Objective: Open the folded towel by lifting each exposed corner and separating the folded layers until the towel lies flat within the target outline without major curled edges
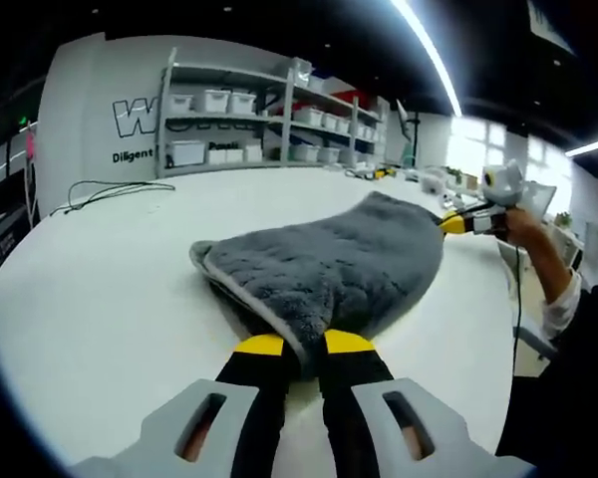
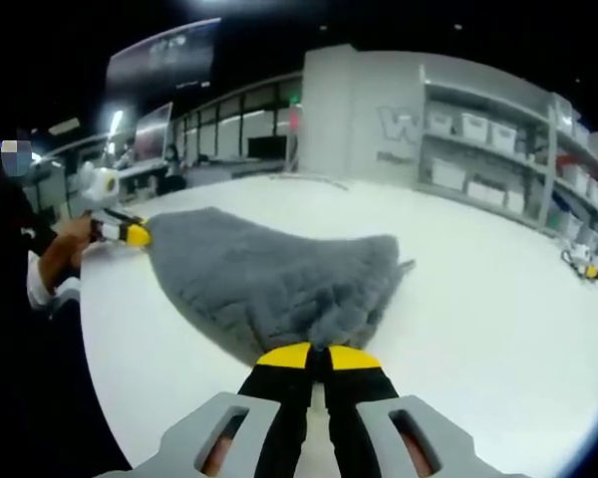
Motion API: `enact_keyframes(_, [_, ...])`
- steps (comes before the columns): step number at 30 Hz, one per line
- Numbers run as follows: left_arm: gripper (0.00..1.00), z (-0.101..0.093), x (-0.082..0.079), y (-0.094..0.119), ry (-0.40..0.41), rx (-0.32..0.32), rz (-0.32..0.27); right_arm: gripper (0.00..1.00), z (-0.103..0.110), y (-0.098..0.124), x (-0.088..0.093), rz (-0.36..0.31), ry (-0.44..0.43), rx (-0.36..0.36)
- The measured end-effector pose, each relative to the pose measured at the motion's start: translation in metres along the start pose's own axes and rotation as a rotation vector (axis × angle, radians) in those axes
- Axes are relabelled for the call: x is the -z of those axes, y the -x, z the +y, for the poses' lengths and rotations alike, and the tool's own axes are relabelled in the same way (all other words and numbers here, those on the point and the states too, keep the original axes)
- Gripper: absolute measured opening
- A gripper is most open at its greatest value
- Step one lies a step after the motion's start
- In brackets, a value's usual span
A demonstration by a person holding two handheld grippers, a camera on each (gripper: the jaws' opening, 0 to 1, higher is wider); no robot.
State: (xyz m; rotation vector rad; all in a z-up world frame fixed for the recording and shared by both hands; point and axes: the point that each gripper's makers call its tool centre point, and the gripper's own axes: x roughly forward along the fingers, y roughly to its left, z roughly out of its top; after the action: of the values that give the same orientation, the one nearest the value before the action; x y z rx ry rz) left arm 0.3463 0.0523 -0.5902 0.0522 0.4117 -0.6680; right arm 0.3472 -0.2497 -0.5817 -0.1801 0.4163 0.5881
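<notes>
The grey towel (image 1: 329,264) is stretched lengthwise between left tongs (image 1: 297,351) and right tongs (image 2: 312,357), each clenched on an opposite corner.

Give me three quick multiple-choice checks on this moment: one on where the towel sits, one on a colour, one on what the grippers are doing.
1. Where does the fluffy grey towel lie?
A. on the round white table
B. on the grey shelf rack
C. on the floor

2. What colour are the tips of the black gripper jaws?
A. red
B. yellow
C. green

3. What state is the towel in?
A. spread flat in one layer
B. rolled into a tube
C. folded, layers showing at its edge, pinched at two ends

Answers:
1 A, the towel rests on the tabletop, with the shelves of white storage bins far behind.
2 B, yellow bands cap the jaws of the left gripper and the right gripper.
3 C, each gripper is closed on a towel corner, and stacked layers show near the left gripper.
</notes>
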Motion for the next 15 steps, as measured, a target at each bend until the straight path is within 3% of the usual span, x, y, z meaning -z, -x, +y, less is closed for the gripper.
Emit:
enact_keyframes(5, [0.11,0.011,-0.003,-0.001,0.005,-0.002,0.000,0.00,0.002,0.004,-0.001,-0.001,-0.015,-0.010])
enact_keyframes(15, [0.11,0.015,-0.004,-0.004,0.007,-0.004,0.000,0.00,-0.004,0.004,0.002,0.012,-0.048,-0.031])
